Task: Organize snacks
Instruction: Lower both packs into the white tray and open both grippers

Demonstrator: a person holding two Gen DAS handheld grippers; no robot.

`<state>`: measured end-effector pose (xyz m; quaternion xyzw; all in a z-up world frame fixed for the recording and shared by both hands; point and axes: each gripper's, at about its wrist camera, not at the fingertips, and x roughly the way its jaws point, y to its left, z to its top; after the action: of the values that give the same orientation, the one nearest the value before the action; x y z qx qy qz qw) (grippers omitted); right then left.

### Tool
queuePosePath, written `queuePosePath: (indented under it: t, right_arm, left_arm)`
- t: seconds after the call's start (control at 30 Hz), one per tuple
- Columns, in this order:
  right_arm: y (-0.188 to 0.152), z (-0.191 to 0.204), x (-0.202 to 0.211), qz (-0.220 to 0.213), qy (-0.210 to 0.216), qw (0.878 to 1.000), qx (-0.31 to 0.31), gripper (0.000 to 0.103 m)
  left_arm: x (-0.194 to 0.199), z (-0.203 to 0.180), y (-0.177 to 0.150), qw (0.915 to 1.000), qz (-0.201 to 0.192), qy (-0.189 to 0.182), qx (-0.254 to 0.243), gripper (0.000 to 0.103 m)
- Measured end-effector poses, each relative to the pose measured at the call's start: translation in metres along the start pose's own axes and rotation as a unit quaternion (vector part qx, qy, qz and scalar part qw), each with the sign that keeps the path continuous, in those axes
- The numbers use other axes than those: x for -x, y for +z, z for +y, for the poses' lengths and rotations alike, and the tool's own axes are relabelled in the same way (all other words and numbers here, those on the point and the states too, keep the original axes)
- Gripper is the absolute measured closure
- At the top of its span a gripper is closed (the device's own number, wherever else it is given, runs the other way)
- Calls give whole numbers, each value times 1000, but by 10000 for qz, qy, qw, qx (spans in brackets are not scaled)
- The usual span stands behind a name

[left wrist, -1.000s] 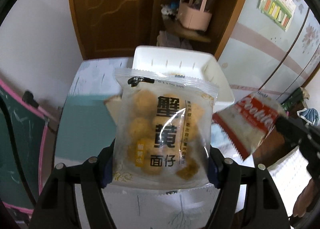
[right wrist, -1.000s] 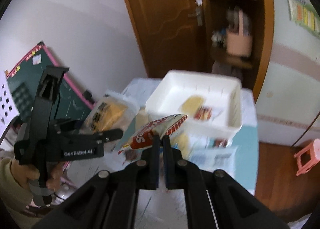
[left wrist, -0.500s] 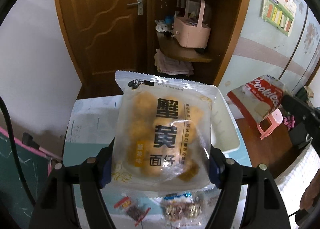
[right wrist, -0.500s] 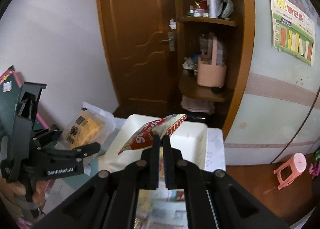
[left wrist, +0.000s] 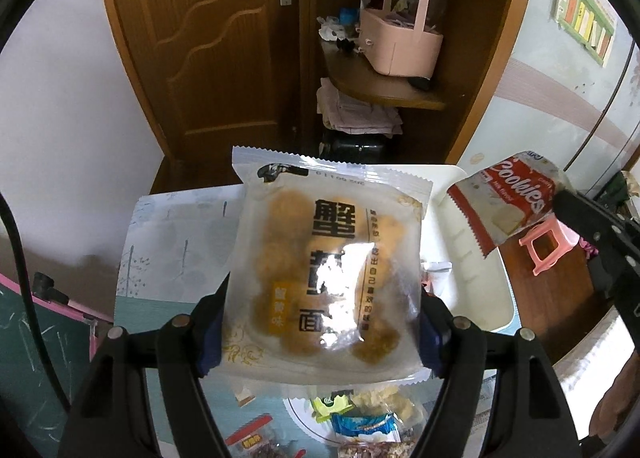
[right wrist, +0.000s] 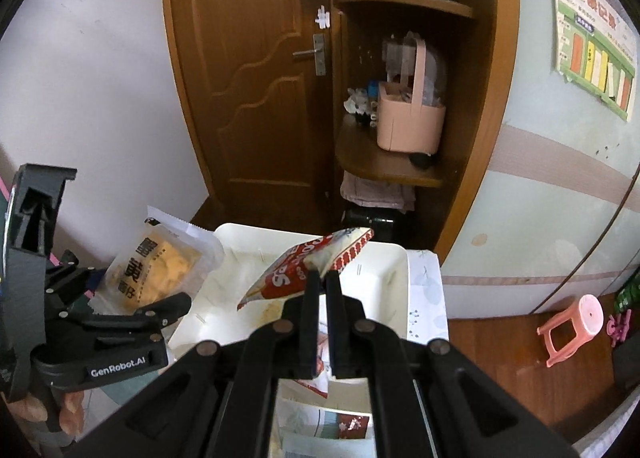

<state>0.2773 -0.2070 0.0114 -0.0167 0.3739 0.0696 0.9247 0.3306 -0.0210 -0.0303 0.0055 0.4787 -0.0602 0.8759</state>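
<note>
My left gripper [left wrist: 320, 332] is shut on a clear packet of yellow crab-roe snack balls [left wrist: 324, 262] with black Chinese print, held up above the table. The same packet shows in the right wrist view [right wrist: 156, 274] left of the bin. My right gripper [right wrist: 322, 278] is shut on a red-and-white cookies packet [right wrist: 308, 266], held above the white plastic bin [right wrist: 384, 282]. In the left wrist view the cookies packet [left wrist: 508, 198] hangs at the right over the bin [left wrist: 472, 278]. Something yellow and a red wrapper lie in the bin, mostly hidden.
Several small snack packets [left wrist: 360, 422] lie on the patterned tablecloth [left wrist: 172, 250] below the left gripper. Behind the table stand a brown door [right wrist: 256, 78] and a corner shelf with a pink basket [right wrist: 408, 114]. A pink stool [right wrist: 572, 322] stands on the floor at right.
Both grippers have risen and tilted upward with their packets still held. The bin and table have dropped lower in view, and the door and shelf fill more of the frame.
</note>
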Motion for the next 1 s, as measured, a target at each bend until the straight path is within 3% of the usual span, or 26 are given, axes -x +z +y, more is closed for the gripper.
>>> queuePosePath:
  t: [0.33, 0.4, 0.47, 0.57, 0.63, 0.7, 1.0]
  right_arm:
    - [-1, -3, -47, 577, 49, 9980, -243, 99]
    - [-2, -3, -57, 719, 44, 9970, -278, 96]
    - [-3, -3, -63, 828, 57, 9960, -317, 96]
    - [-7, -4, -73, 1057, 105, 9936, -384, 85]
    - [-11, -3, -76, 1088, 50, 9933, -397, 66]
    - [-13, -3, -76, 1077, -30, 9933, -407, 58]
    - [-20, 0, -73, 1176, 0, 9917, -518, 57]
  left_arm:
    - [-34, -1, 4, 9999, 151, -53, -12, 21]
    - [-35, -2, 4, 9999, 90, -27, -48, 16]
    - [-34, -3, 6, 10000, 15, -14, -67, 3]
    - [-33, -4, 7, 9999, -117, 1, -107, 0]
    - [-35, -4, 7, 9998, -122, 80, -147, 0]
    - [-37, -4, 7, 9996, -81, 177, -182, 0]
    - [-38, 10, 2, 9998, 172, 20, 68, 0]
